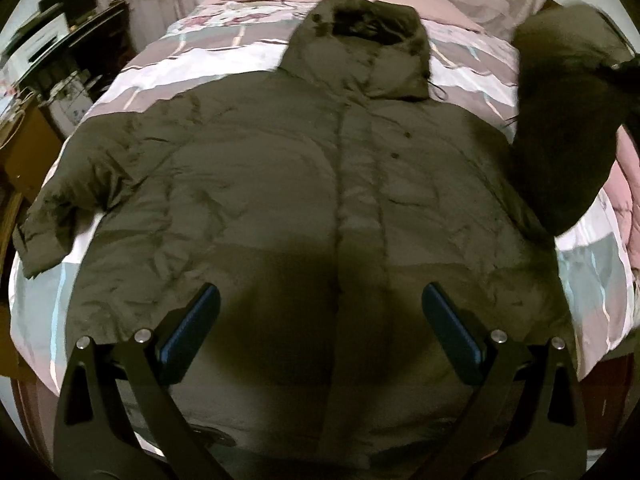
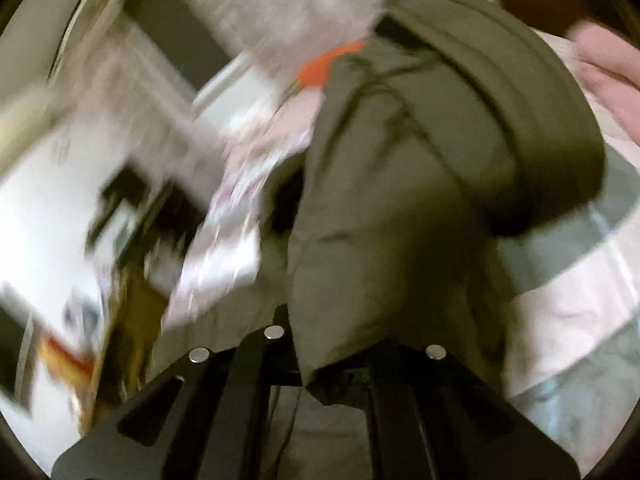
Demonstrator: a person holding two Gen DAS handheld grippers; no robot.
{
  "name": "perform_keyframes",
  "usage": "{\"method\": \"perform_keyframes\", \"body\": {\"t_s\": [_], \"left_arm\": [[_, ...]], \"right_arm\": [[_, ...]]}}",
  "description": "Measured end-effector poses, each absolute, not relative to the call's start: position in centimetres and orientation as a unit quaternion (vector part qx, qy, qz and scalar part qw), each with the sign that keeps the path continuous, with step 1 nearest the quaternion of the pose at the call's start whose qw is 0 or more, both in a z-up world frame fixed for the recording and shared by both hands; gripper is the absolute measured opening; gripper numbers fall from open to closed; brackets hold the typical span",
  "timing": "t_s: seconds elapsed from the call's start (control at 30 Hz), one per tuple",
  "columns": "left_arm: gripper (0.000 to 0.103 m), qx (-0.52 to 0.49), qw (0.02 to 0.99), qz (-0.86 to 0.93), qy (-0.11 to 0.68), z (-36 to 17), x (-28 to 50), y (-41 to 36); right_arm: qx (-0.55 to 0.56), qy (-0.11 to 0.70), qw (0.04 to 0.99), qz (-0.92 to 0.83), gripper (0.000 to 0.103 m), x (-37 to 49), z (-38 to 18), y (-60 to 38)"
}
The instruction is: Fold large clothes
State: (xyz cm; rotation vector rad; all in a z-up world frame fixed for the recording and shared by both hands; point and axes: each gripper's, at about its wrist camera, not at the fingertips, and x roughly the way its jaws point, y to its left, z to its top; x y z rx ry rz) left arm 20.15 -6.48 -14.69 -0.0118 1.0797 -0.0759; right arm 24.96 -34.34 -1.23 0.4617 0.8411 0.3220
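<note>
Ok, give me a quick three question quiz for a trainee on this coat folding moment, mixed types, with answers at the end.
1. True or false: the left gripper is clamped on the coat.
2. Which sleeve is lifted off the bed? A) the one on the left of the left wrist view B) the sleeve on its right
3. Fill in: the right gripper holds the raised ____.

Key: 1 false, its fingers stand wide apart above the coat. 2 B. 3 sleeve.
</note>
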Motion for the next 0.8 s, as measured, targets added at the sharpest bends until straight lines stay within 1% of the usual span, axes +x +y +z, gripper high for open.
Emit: {"method": "perform_keyframes", "body": {"t_s": [0.03,0.07,0.1,0.13,0.23,0.27,0.37,0.47,0.53,0.57,0.6,0.67,0.7,0.73,0.8], "left_arm": [[0.101,-0.011,0.857,-0.029,0.514,-14.7,20.3,-5.8],[0.101,-0.014,0.857,-0.026,0.515,-14.7,20.4,-5.5],[0.101,-0.018,0.857,-0.021,0.515,-14.6,20.7,-4.9],[0.101,-0.020,0.857,-0.018,0.515,-14.6,20.9,-4.7],[0.101,-0.026,0.859,-0.010,0.511,-14.4,21.5,-3.7],[0.101,-0.032,0.859,-0.009,0.512,-14.4,21.9,-3.4],[0.101,-0.076,0.848,-0.042,0.523,-14.7,23.7,-3.0],[0.101,-0.145,0.821,-0.095,0.545,-16.0,26.8,-3.0],[0.097,-0.161,0.820,-0.092,0.542,-16.7,28.4,-3.2],[0.097,-0.156,0.821,-0.088,0.542,-17.1,29.5,-3.5],[0.094,-0.150,0.821,-0.089,0.543,-17.5,30.1,-3.8],[0.053,-0.137,0.810,-0.103,0.561,-18.9,32.1,-5.0],[0.015,-0.133,0.790,-0.117,0.587,-20.5,33.4,-5.8],[0.006,-0.133,0.778,-0.116,0.603,-21.7,34.2,-6.1],[0.005,-0.127,0.773,-0.113,0.612,-23.5,35.6,-6.8]], "right_arm": [[0.201,0.426,0.866,0.170,0.022,25.3,-2.5,-31.9],[0.179,0.448,0.857,0.179,0.063,25.5,-3.8,-29.8],[0.162,0.459,0.855,0.179,0.083,25.1,-4.7,-28.5],[0.146,0.459,0.858,0.178,0.093,24.4,-5.6,-27.5],[0.100,0.457,0.865,0.180,0.093,22.7,-6.4,-26.1],[0.113,0.459,0.863,0.179,0.093,22.5,-6.5,-27.0],[0.210,0.487,0.830,0.171,0.094,20.8,-8.7,-31.5],[0.272,0.506,0.807,0.135,0.094,19.1,-10.6,-35.1],[0.297,0.509,0.800,0.111,0.094,16.7,-11.6,-37.4],[0.305,0.510,0.798,0.098,0.094,15.4,-12.2,-38.2],[0.311,0.511,0.797,0.088,0.094,14.4,-12.5,-38.7],[0.329,0.516,0.789,0.055,0.094,11.8,-13.7,-40.2],[0.337,0.518,0.785,0.043,0.094,10.8,-14.4,-40.6],[0.344,0.520,0.781,0.032,0.094,10.0,-14.9,-41.1],[0.353,0.522,0.776,0.016,0.094,8.8,-15.5,-41.6]]}}
